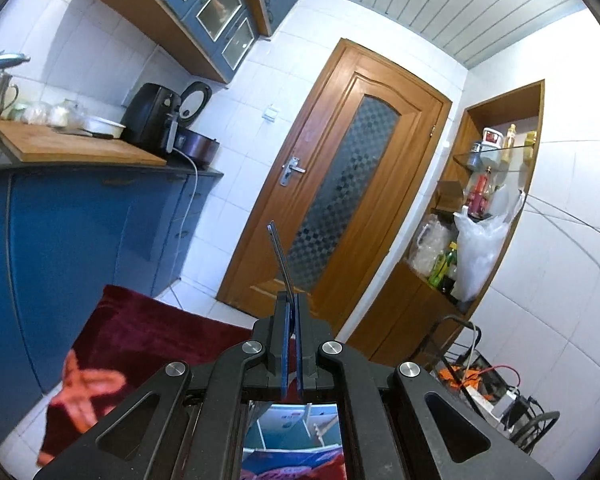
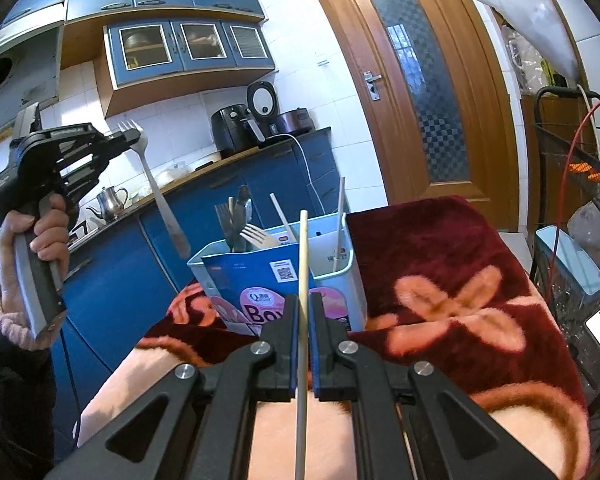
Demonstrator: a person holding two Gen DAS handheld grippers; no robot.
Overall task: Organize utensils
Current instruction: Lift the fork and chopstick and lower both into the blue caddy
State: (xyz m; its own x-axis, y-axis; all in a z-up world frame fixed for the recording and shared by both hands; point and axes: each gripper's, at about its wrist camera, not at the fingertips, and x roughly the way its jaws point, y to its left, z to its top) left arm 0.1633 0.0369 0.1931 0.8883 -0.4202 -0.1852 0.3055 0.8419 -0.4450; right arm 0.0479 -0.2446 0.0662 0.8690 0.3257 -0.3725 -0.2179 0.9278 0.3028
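Gripping a pale chopstick (image 2: 303,280) upright, the right tongs (image 2: 305,320) hover just in front of a light blue utensil box (image 2: 352,280) that stands on a dark red flowered blanket (image 2: 440,280) and holds forks, a spoon and more chopsticks. Raised high to the left in a person's hand (image 2: 40,236), the left tongs (image 2: 130,136) are clamped near the head of a metal fork (image 2: 156,192), its handle slanting down toward the box. Blue kitchen cabinets (image 2: 260,184) and a wooden door (image 2: 420,80) stand behind.

The utensil box (image 2: 332,280) stands on the blanket (image 2: 440,248) at its far edge. Forks (image 2: 256,236) and chopsticks (image 2: 340,216) stand inside it. Behind it runs the surface (image 2: 236,160) carrying the kettle (image 2: 110,202) at its left.
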